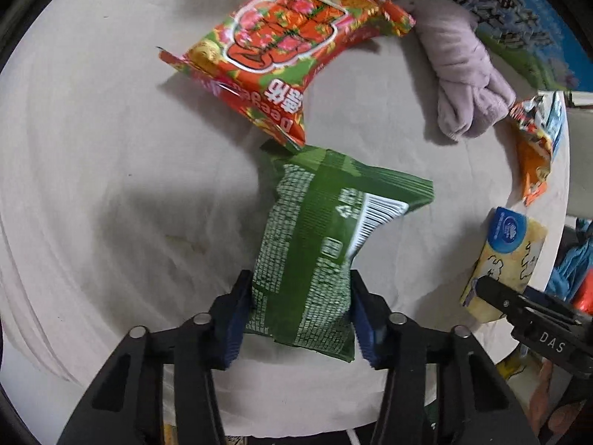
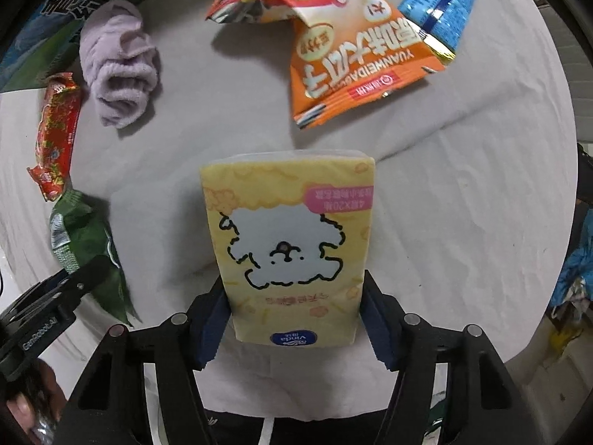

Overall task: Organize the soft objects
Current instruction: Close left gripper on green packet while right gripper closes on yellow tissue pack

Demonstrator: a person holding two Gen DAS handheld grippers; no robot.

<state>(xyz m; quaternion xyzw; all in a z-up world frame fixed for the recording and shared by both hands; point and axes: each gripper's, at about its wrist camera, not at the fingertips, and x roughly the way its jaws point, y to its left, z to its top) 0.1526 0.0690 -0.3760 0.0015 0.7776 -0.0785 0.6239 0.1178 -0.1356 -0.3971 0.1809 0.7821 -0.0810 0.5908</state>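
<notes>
My left gripper (image 1: 298, 319) is shut on a green snack bag (image 1: 315, 244), held just above the white cloth; the bag also shows in the right wrist view (image 2: 85, 237). My right gripper (image 2: 294, 319) is shut on a yellow tissue pack (image 2: 292, 244) with a white dog drawing; it shows in the left wrist view (image 1: 507, 256) at the right edge. A red and orange snack bag (image 1: 285, 48) lies beyond the green one. A rolled lilac cloth (image 1: 463, 70) lies at the far right of the left wrist view and at the far left of the right wrist view (image 2: 118, 66).
The table is covered by a white cloth (image 1: 92, 148). An orange snack bag (image 2: 355, 63) and a blue packet (image 2: 444, 0) lie far ahead of the right gripper. A printed blue and green board (image 1: 519, 11) lies at the back edge. The table's right edge (image 2: 563, 259) drops off.
</notes>
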